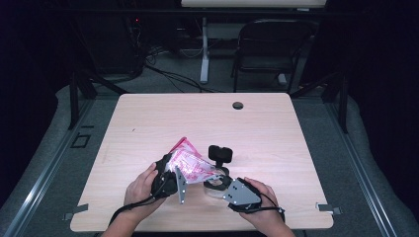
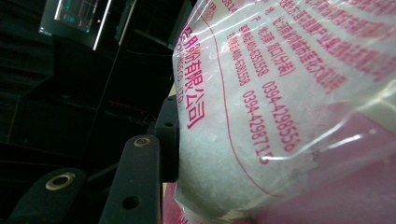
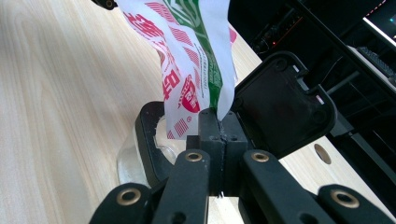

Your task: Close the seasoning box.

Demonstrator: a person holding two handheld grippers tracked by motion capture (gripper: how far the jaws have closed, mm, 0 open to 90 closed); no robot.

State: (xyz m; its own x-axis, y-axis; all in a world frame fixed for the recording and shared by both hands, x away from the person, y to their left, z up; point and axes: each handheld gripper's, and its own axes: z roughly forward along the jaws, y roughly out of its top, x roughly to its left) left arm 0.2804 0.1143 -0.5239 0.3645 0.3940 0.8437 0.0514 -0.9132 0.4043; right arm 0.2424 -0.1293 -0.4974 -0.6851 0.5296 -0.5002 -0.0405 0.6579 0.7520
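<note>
Both hands are held low over the near part of the table [image 1: 148, 118]. The left claw [image 1: 167, 177] is tilted inward and clamped around the body of the bag [image 1: 190, 160], whose clear film bulges against its pad. The right claw [image 3: 219, 128] is pinched tight on the bag's lower corner, directly above a clear container [image 1: 216, 185] with an open black lid [image 3: 285, 105]. The bag is printed in pink and filled with white crystals.

Light wooden table [image 1: 148, 123] bears a lidded clear container [image 1: 216, 183]
</note>
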